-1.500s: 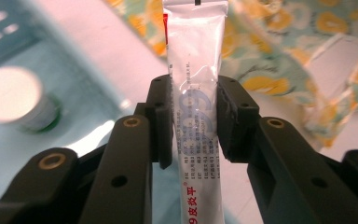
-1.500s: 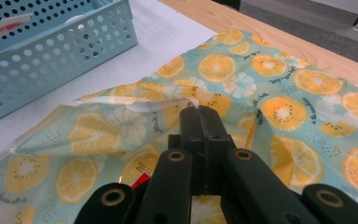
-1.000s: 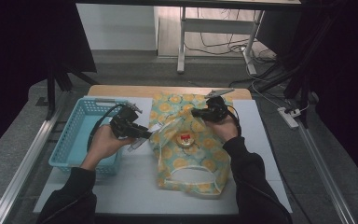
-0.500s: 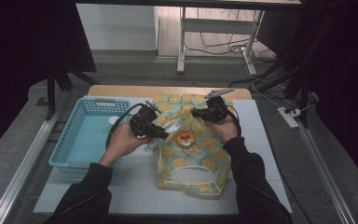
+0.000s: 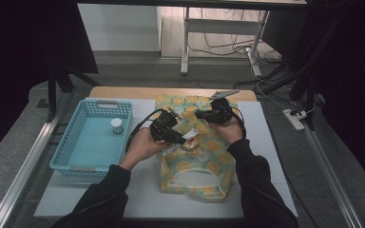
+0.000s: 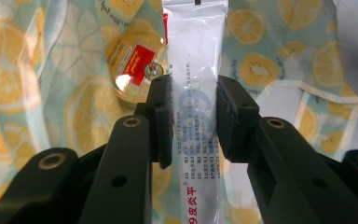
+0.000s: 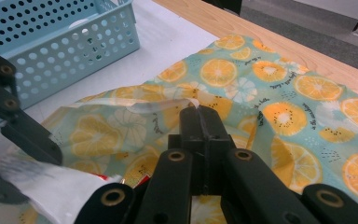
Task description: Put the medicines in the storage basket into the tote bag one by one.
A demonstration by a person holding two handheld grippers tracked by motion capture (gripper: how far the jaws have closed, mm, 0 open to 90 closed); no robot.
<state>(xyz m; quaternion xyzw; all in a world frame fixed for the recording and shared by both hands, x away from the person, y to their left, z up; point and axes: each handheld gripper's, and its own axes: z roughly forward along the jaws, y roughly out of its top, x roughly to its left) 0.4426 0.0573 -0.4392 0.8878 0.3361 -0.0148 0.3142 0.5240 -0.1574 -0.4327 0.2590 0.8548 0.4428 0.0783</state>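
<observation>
Carrying a white tube (image 6: 196,93) clamped between its jaws, the left gripper (image 5: 167,129) hangs at frame centre over the bag (image 5: 197,178), whose rim the right gripper (image 7: 200,116) pinches shut on, likely holding it open beside the basket (image 5: 66,152).

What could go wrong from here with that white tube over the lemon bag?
The left gripper clamps the white tube only at its midsection, so the tube might swing or slip. The round tin lying on the lemon-print bag sits right beside the tube and might get knocked. The right gripper pinches just a fold of the bag's fabric, which might pull free.
</observation>
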